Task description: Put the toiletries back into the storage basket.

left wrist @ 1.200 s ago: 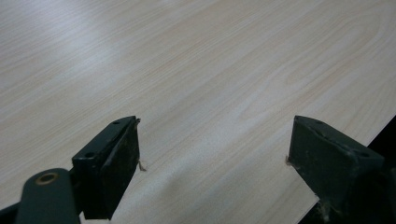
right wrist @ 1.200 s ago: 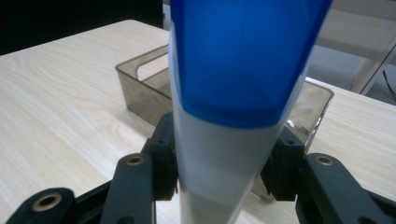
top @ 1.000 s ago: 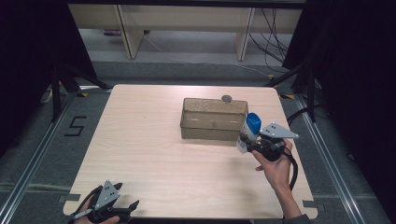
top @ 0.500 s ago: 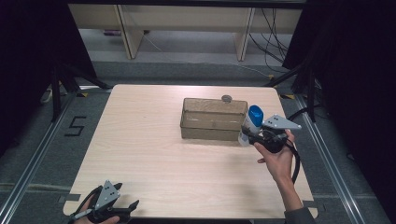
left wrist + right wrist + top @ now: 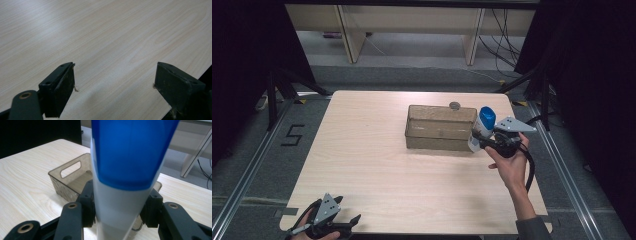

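Observation:
My right gripper (image 5: 478, 141) is shut on a white bottle with a blue cap (image 5: 486, 120), held upright just off the right end of a smoky clear plastic bin (image 5: 439, 134). In the right gripper view the bottle (image 5: 125, 170) stands between both jaws, with the bin (image 5: 67, 182) behind and below it. My left gripper (image 5: 349, 224) rests at the table's front left corner, open, with bare wood between its fingers (image 5: 60, 87).
A small round grey object (image 5: 454, 105) lies on the table just behind the bin. The light wooden table (image 5: 362, 150) ends close behind the left gripper. Shelving and cables stand beyond the far edge.
My right gripper has carried the bottle a little up and toward the far side, beside the bin's right end. The left gripper has not moved.

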A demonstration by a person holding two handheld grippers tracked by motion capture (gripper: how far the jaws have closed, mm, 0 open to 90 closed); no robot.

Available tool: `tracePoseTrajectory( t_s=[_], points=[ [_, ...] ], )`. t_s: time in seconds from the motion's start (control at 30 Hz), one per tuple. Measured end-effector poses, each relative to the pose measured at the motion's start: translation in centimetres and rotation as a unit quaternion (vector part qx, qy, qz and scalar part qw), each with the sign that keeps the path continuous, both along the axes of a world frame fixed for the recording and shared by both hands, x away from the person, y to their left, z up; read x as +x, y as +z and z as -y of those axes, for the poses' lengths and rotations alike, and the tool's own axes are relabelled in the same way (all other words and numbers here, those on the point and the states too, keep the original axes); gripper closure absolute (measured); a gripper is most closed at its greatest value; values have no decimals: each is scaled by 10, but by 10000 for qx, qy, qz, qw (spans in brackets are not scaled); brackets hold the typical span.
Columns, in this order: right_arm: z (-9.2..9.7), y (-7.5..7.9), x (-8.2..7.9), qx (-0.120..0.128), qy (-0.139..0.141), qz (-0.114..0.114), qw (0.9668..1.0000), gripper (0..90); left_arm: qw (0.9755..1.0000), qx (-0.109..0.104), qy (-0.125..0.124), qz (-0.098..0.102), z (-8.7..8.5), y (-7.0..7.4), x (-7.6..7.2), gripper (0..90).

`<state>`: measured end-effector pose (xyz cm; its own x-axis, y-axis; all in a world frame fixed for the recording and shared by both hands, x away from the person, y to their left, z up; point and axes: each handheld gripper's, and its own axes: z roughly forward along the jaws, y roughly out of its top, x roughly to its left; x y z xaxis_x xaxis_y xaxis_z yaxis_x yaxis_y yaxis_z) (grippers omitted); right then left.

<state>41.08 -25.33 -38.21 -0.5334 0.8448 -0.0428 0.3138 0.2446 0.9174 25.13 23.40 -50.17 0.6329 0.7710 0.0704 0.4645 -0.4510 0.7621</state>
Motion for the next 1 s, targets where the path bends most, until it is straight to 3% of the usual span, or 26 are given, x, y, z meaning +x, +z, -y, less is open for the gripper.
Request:
tracePoseTrajectory(
  t_s=[0.07, 0.13, 0.17, 0.27, 0.33, 0.4, 0.43, 0.53, 0.57, 0.67, 0.7, 0.77, 0.8, 0.83, 0.87, 0.9, 0.93, 0.97, 1.0],
  points=[
    [2, 2, 3, -83, 32, 85, 9999, 558, 9996, 264, -114, -43, -3, 2, 0, 162],
    [1, 2, 4, -76, 19, 105, 9999, 558, 9998, 197, -82, -29, -2, 2, 0, 161],
    [0, 2, 6, -96, -20, 137, 9999, 558, 10000, -1, 7, 12, 0, 0, 0, 162],
    [-1, 3, 9, -55, -12, 7, 10000, 558, 9997, 226, -95, -33, -2, 2, 0, 162],
    [0, 5, 13, -145, 22, 82, 9999, 558, 10000, -3, 3, 11, 0, 0, 0, 162],
    [-1, 6, 17, -115, -24, 113, 9999, 558, 10000, 8, -3, 11, 0, 0, 0, 162],
    [-1, 7, 19, -127, -80, 196, 9997, 559, 9996, 241, -105, -41, -2, 2, 0, 161],
    [-1, 8, 23, -160, -61, 145, 9997, 559, 9997, 224, -113, -43, -2, 2, 0, 162],
    [-2, 8, 28, -196, -113, 178, 9996, 558, 10000, 58, -7, 22, 0, 0, 0, 162],
    [-1, 8, 31, -194, -90, 95, 9997, 559, 9997, 208, -95, -28, -2, 2, 0, 161],
    [-1, 7, 35, -194, -114, 122, 9997, 559, 10000, 75, -43, -3, -1, 1, 0, 162],
    [-1, 5, 37, -90, -168, 93, 9998, 559, 10000, 98, -13, 9, 0, 1, 0, 162],
    [1, 5, 39, -149, -172, 133, 9997, 559, 10000, -6, -10, 8, 1, 0, 0, 162],
    [1, 5, 39, -102, -173, 24, 9998, 559, 9998, 188, -110, -38, -2, 2, 0, 162],
    [1, 4, 41, -75, -210, 101, 9997, 558, 10000, 80, -45, -12, 0, 1, 0, 162],
    [3, 4, 41, -109, -163, 24, 9998, 559, 9998, 197, -78, -28, -1, 1, 0, 161],
    [2, 3, 43, -86, -214, 102, 9997, 559, 9990, 393, -185, -68, -4, 3, 0, 162],
    [3, 4, 43, -129, -192, 88, 9997, 559, 10000, -20, 14, 3, 2, -1, 0, 161],
    [1, 3, 42, 2, -279, -78, 9996, 559, 10000, -9, 13, 2, 1, 0, 0, 162]
  ],
)
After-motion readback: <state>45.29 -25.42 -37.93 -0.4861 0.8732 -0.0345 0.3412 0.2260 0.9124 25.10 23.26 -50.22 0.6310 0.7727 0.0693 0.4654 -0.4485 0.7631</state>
